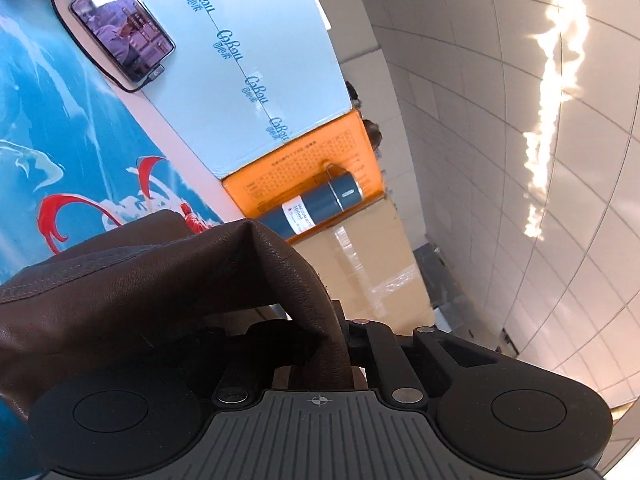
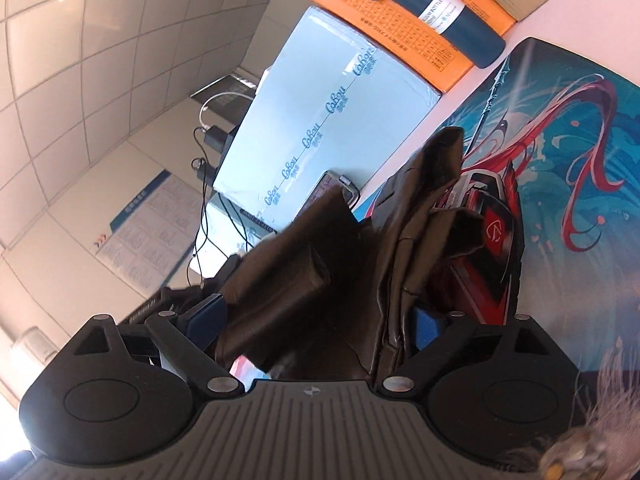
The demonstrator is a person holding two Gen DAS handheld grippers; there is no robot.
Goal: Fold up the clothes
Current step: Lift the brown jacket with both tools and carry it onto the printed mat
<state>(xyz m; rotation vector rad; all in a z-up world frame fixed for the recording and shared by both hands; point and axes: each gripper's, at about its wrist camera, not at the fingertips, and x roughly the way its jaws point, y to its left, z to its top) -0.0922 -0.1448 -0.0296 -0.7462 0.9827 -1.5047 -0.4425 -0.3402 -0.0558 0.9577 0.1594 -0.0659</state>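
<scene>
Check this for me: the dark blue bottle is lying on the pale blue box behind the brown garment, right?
Not quite. The dark blue bottle lies on the orange box, not the pale blue box beside it. It is behind the brown garment, as the left wrist view shows.

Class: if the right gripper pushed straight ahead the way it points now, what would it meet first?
Most likely the brown leather garment bunched between its open fingers; beyond that, probably the pale blue box, though depth is unclear.

Dark brown leather garment point(image 1: 132, 280), blue-and-red illustrated mat point(image 2: 568, 184), teal bottle point(image 2: 432, 4), orange box point(image 1: 280, 184).
</scene>
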